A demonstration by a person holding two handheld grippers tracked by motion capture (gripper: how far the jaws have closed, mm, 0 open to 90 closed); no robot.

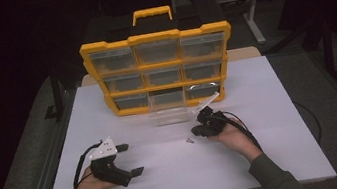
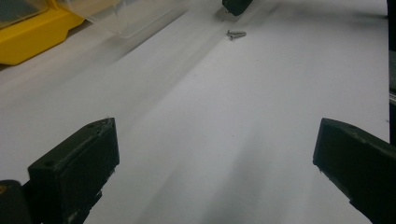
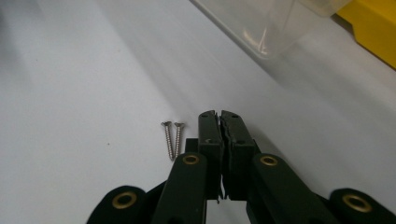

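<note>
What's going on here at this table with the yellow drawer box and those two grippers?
A person works at a white table with a gripper in each hand. The right gripper is shut, empty, beside two small screws lying side by side on the table. A clear drawer sits pulled out in front of the yellow organizer. The left gripper rests open, off to the side, holding nothing.

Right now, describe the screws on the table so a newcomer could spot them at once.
Start at the yellow drawer organiser at the back of the white table. In front of it sits a pulled-out clear drawer; nearer the person, beside the shut right gripper, lie two small silver screws. They lie side by side, the only loose metal there.
</note>
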